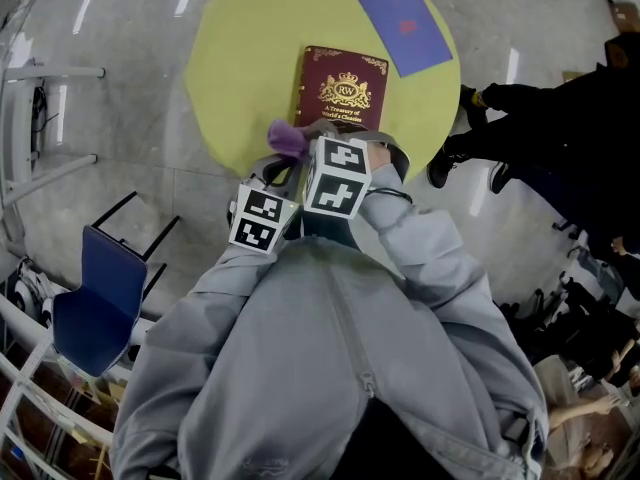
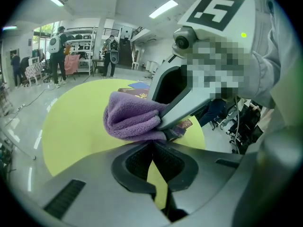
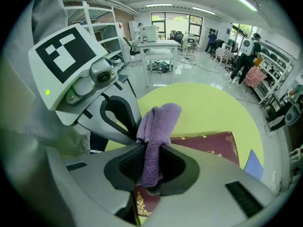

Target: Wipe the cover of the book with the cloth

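1. Purple cloth (image 3: 158, 122) is clamped between the pads of the right gripper (image 3: 150, 151). The jaws are closed on its lower fold, and the rest stands bunched above the tips.
2. Left gripper (image 2: 152, 143): jaws drawn together, nothing seen between the pads. Its tips sit just beside the cloth.
3. Maroon book (image 1: 342, 88) lies flat at the near edge of the round yellow table (image 1: 240, 58), cover up, just beyond the cloth (which appears held clear of it).
4. Step in hand, by judgement: cloth secured, wiping stroke not yet started. The next move calls for lowering the cloth onto the cover and sweeping along it; the left gripper could steady the book's near edge.
5. Writing: gold "RW" crest and the title "A Treasury of World's Classics" on the cover. Blue sheet (image 1: 405, 28) at the table's far right edge carries a small red mark, illegible.
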`<action>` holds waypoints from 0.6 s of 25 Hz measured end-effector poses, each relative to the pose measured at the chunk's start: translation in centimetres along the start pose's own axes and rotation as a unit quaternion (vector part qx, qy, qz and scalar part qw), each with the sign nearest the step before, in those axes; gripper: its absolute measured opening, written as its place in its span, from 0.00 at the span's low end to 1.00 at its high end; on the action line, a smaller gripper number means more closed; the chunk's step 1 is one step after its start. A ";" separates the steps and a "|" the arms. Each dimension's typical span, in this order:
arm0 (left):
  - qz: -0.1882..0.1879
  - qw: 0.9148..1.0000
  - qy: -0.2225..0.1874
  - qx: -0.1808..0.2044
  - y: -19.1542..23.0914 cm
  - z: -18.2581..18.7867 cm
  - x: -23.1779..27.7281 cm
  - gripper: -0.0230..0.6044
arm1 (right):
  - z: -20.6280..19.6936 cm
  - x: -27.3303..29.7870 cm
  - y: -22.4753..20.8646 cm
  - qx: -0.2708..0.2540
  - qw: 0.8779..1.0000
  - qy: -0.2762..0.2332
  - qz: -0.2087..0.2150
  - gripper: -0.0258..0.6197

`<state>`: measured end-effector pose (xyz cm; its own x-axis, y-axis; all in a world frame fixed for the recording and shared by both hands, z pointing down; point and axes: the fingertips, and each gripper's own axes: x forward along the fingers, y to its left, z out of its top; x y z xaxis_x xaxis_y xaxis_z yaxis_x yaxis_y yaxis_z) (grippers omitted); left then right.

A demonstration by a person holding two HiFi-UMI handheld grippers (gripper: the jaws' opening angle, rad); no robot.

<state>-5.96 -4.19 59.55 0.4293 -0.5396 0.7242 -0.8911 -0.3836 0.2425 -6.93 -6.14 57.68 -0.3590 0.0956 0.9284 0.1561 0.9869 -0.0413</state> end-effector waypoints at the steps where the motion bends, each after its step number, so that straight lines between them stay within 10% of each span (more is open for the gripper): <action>1: 0.000 1.000 0.000 0.001 0.0 0.0 0.0 0.07 | -0.3 0.0 0.1 0.002 1.000 0.001 -0.001 0.16; 15: -0.009 1.000 0.004 0.002 -0.5 0.1 -0.2 0.07 | -7.5 -2.5 0.7 0.062 0.997 0.040 -0.023 0.16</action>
<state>-5.62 -4.00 59.25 0.4447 -0.5263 0.7247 -0.8824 -0.3960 0.2539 1.00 -6.66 58.16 -0.2887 0.0441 0.9564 0.0236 0.9990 -0.0389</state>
